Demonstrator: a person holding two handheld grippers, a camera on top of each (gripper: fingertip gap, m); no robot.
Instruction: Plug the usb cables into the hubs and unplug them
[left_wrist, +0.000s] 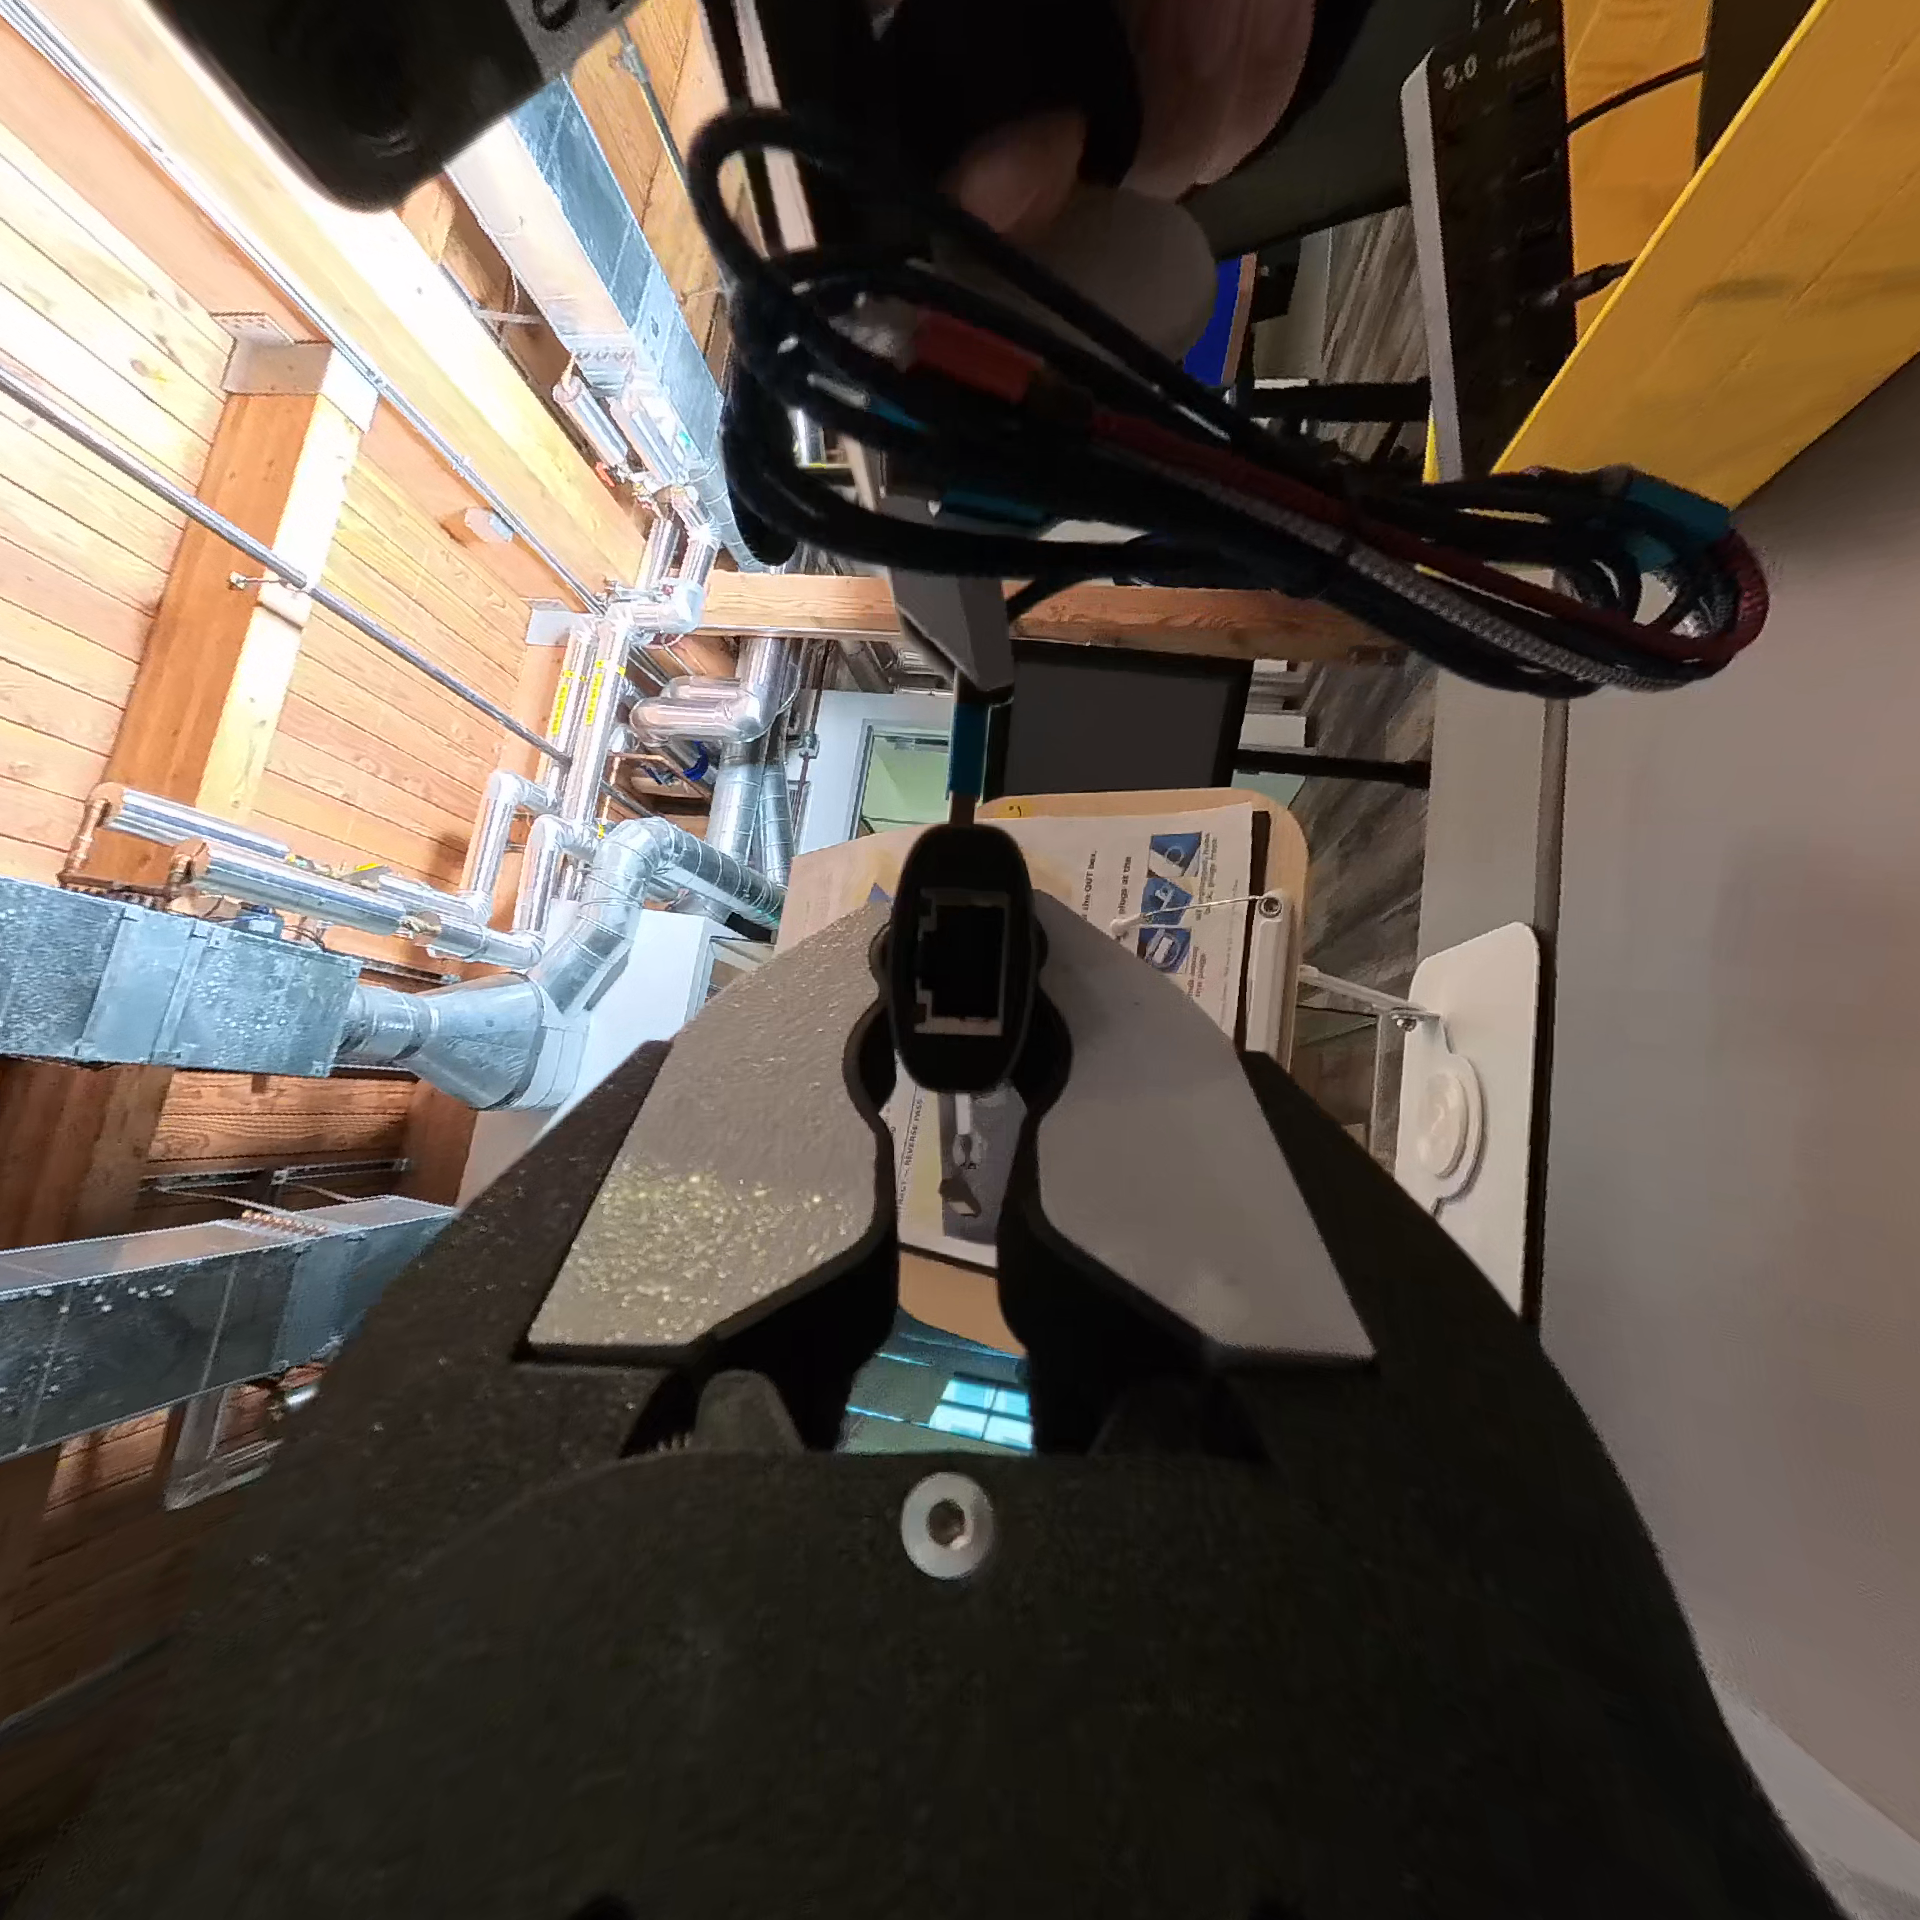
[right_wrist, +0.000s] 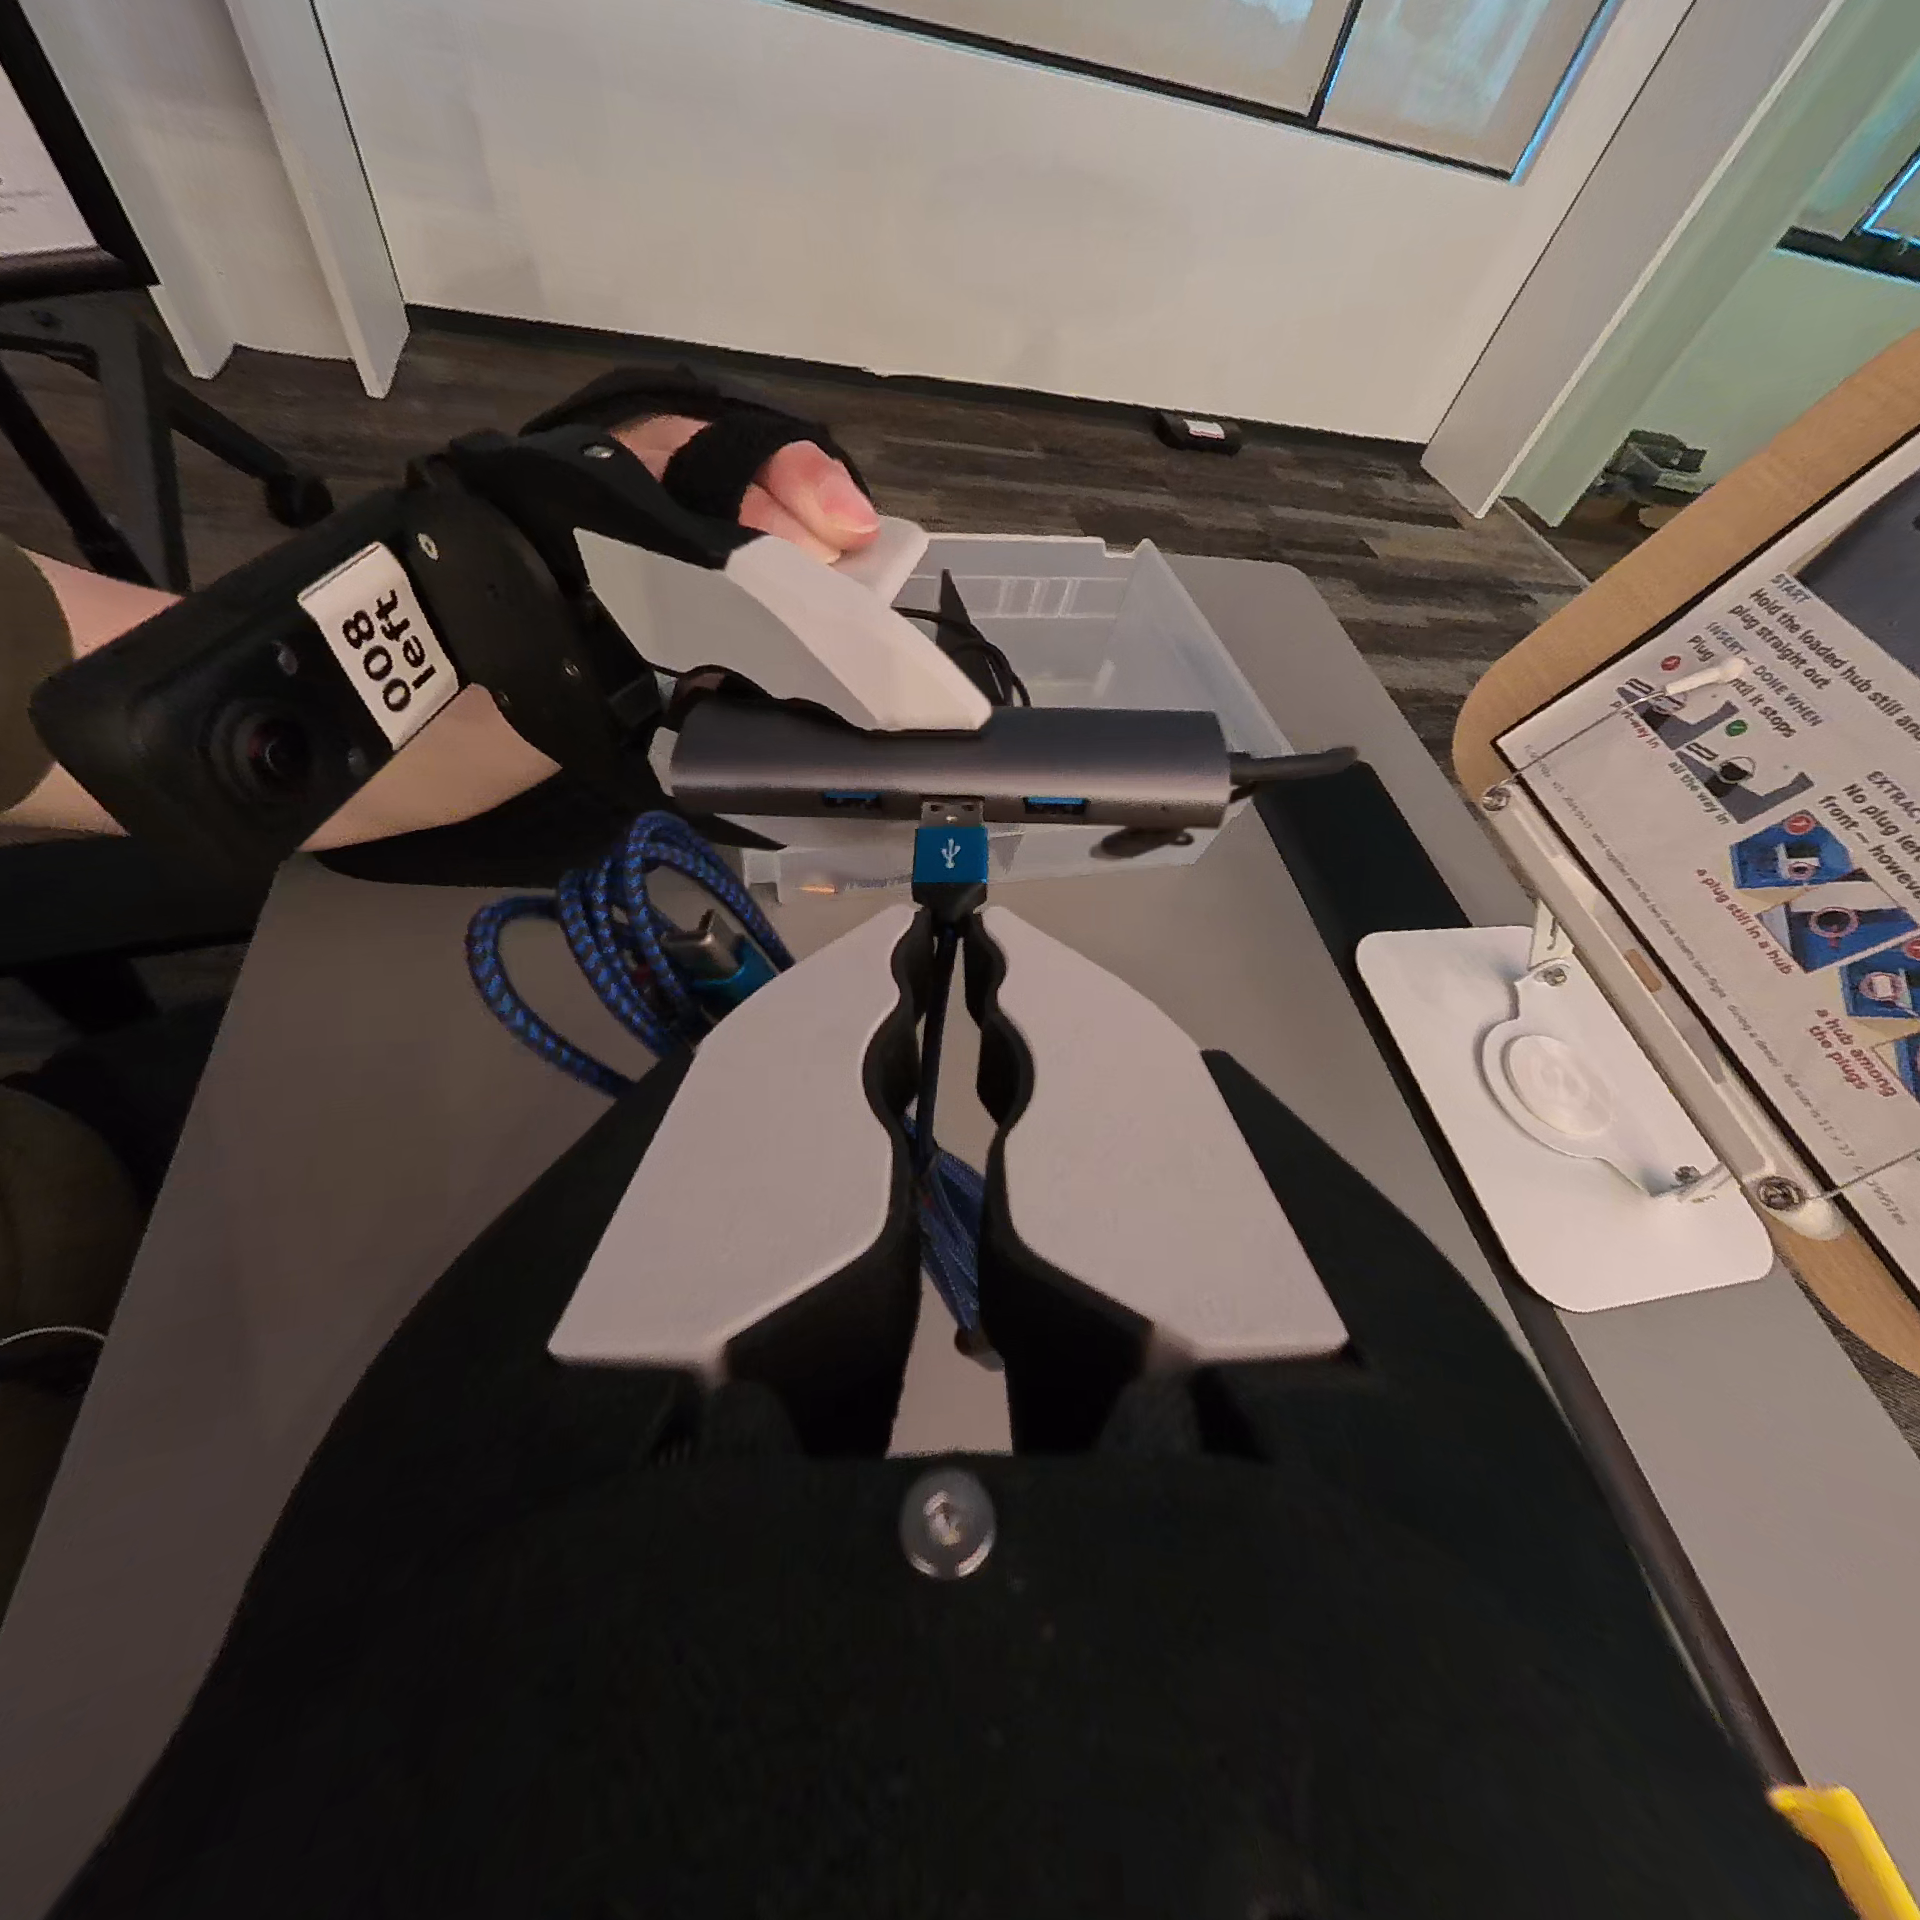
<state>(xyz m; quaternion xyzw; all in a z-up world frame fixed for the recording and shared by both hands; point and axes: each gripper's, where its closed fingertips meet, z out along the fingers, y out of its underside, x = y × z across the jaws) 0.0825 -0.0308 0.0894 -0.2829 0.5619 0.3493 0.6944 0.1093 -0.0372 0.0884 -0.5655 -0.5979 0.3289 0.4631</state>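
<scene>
Between right jaws, plug hubward.

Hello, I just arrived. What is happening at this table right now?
A person works with two hand-held grippers above a grey table. The left gripper is shut on a grey USB hub, holding it in the air in front of a clear plastic bin. The right gripper is shut on a blue USB plug, whose metal tip sits at the hub's middle port; how deep it sits cannot be told. A coiled blue cable lies on the table.
</scene>
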